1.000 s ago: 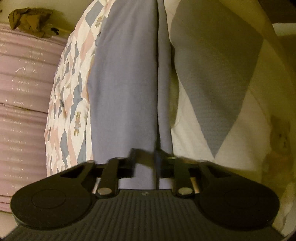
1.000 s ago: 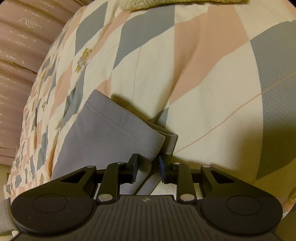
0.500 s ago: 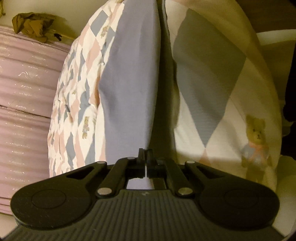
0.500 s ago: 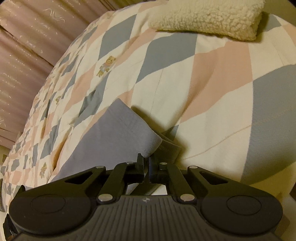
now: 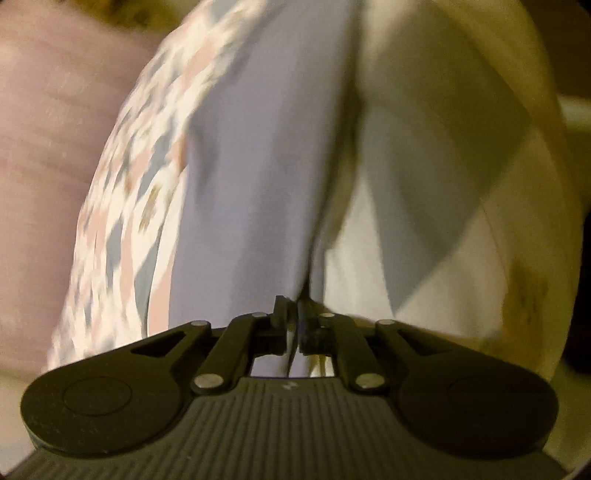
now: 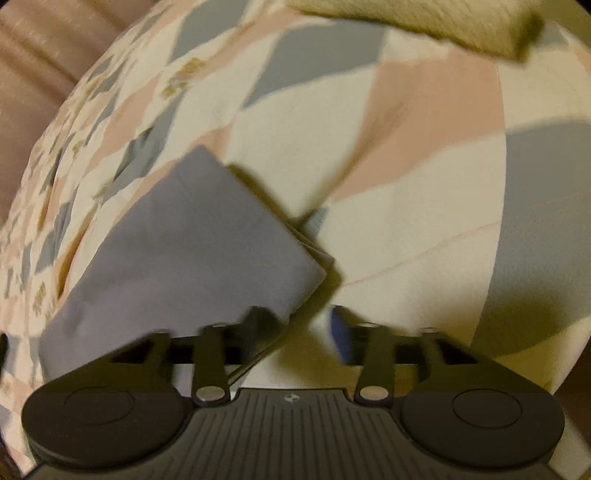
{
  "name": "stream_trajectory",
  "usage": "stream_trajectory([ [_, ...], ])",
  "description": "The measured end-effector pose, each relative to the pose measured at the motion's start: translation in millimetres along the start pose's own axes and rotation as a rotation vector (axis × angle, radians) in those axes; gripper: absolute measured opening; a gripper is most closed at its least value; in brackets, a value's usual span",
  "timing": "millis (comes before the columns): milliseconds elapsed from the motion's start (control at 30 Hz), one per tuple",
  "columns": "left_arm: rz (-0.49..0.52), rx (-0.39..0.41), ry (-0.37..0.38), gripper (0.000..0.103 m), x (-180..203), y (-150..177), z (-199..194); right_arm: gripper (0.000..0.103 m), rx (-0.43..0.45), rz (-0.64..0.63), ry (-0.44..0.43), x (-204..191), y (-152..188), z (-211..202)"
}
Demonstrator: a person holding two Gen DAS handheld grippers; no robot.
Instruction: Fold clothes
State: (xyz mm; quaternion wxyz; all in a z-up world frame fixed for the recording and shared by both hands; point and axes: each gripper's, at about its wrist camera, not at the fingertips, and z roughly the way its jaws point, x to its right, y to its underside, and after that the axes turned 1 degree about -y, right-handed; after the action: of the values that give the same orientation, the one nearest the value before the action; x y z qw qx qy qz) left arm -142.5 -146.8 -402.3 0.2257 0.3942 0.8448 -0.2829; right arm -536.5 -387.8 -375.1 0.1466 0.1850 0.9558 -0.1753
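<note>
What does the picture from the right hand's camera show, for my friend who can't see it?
The right gripper has its jaws open just in front of the corner of a folded grey-purple garment lying on a bed quilt patterned with cream, pink and grey diamonds. A fluffy cream blanket sits at the top edge. The picture is blurry.

Both wrist views, somewhat blurred, look closely along their fingers at the shared quilt (image 5: 424,192) (image 6: 406,155).

One grey garment (image 6: 177,258), one patterned quilt (image 6: 406,184), one fleecy cream blanket (image 6: 424,18), two grippers.
</note>
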Motion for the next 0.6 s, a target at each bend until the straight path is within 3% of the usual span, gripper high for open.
stream_trajectory([
  [33, -0.086, -0.023, 0.007, 0.015, -8, 2, -5, 0.059, 0.023, -0.046, 0.035, -10, 0, -3],
  [133, -0.373, -0.117, 0.025, 0.017, -34, 17, -20, 0.068, 0.113, -0.196, 0.23, -42, 6, -11],
  [200, -0.568, -0.185, 0.02, 0.017, -53, 37, -30, 0.067, 0.146, -0.267, 0.239, -56, 16, -15],
  [267, -0.779, -0.258, -0.014, 0.018, -77, 68, -41, 0.065, 0.158, -0.382, 0.171, -87, 37, -17],
  [333, -0.975, -0.317, -0.063, 0.019, -101, 103, -50, 0.048, 0.159, -0.53, 0.074, -124, 60, -16],
  [433, -1.262, -0.371, -0.147, 0.019, -140, 166, -61, 0.038, 0.168, -0.86, -0.057, -189, 120, -15],
  [600, -1.709, -0.355, -0.234, 0.025, -189, 276, -75, 0.037, 0.163, -1.271, -0.254, -291, 246, -4],
])
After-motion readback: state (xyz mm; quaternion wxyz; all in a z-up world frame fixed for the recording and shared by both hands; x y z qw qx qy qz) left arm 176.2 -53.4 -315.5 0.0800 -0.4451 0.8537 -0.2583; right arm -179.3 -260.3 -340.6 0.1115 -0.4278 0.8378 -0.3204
